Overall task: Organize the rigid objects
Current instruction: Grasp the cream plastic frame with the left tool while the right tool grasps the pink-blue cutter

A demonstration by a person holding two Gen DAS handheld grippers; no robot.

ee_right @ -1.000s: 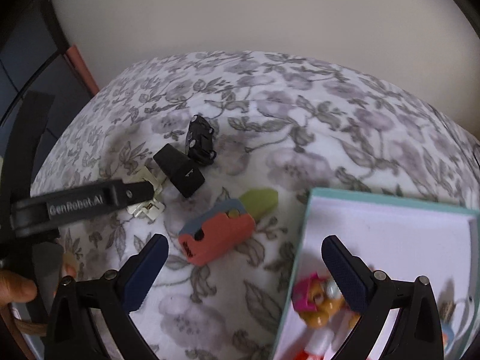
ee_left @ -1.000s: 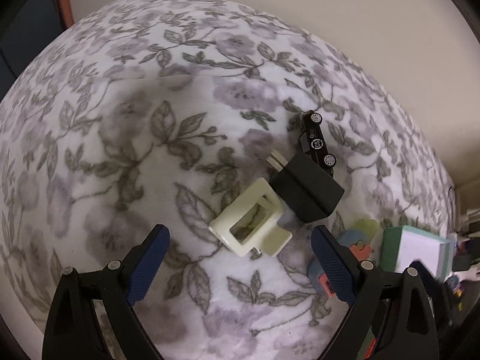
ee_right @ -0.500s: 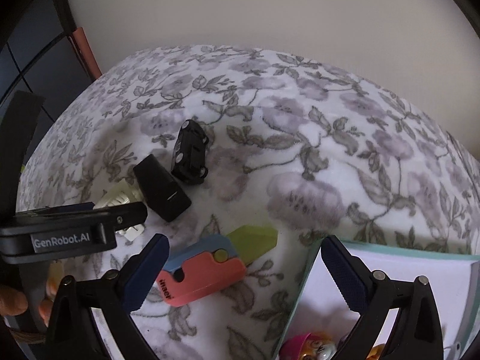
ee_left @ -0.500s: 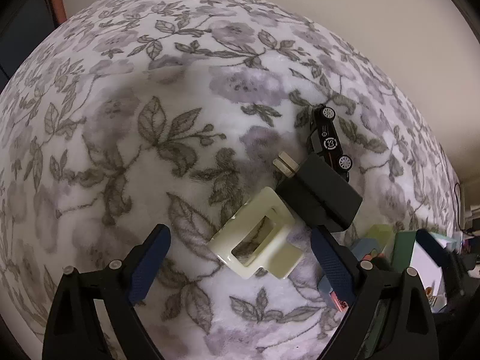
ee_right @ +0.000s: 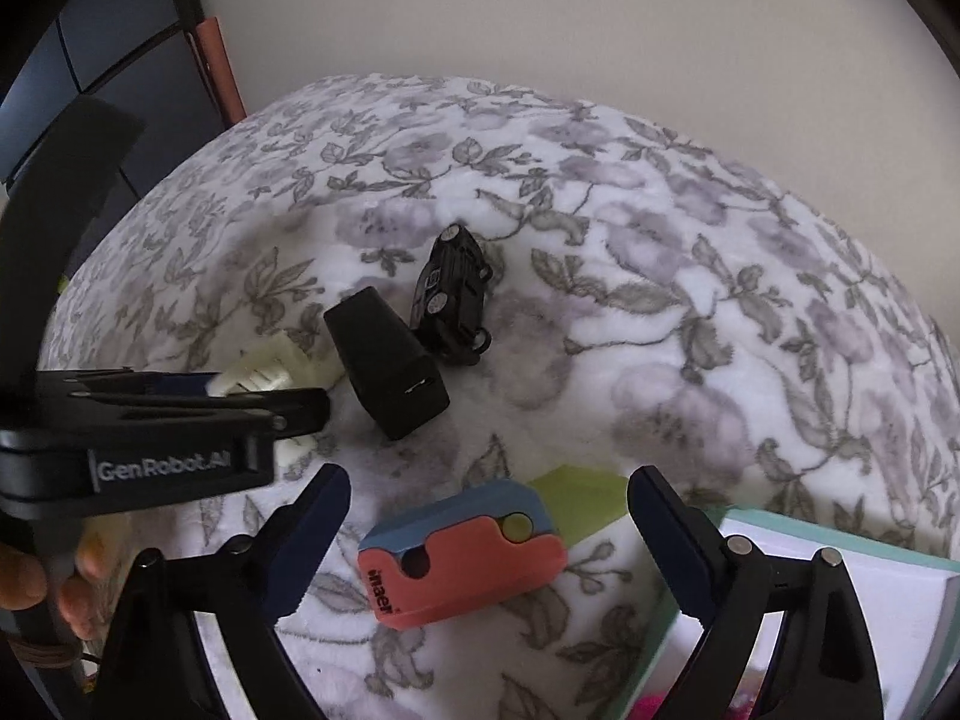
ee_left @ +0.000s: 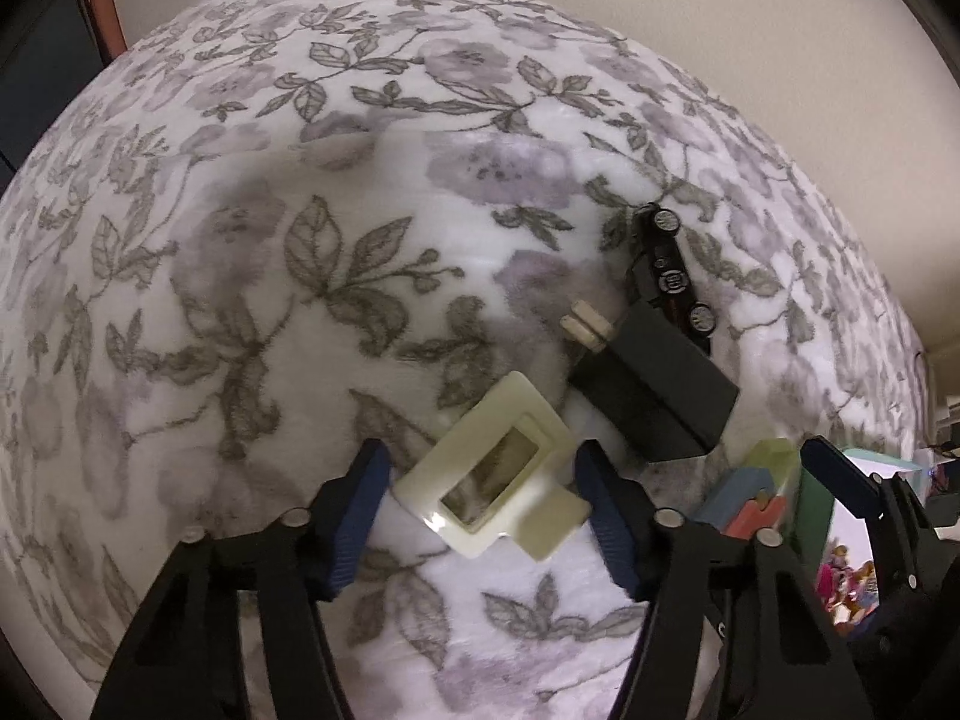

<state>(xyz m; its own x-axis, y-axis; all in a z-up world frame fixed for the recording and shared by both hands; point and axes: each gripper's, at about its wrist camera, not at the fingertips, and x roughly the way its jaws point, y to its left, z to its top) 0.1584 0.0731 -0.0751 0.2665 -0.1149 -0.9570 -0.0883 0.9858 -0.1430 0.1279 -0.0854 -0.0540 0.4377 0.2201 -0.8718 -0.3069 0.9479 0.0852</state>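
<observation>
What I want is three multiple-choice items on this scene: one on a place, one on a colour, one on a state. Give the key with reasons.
1. The black toy car lies:
A. right next to the black charger
B. inside the box
C. on the floor

2. The rectangular frame piece is:
A. red
B. cream
C. black

3. The right gripper is:
A. shut on the car
B. shut on the charger
C. open, holding nothing

Key: 1 A, car and charger sit side by side on the floral cloth; 2 B, its plastic is pale cream; 3 C, its fingers stand wide apart above the red-and-blue case.
</observation>
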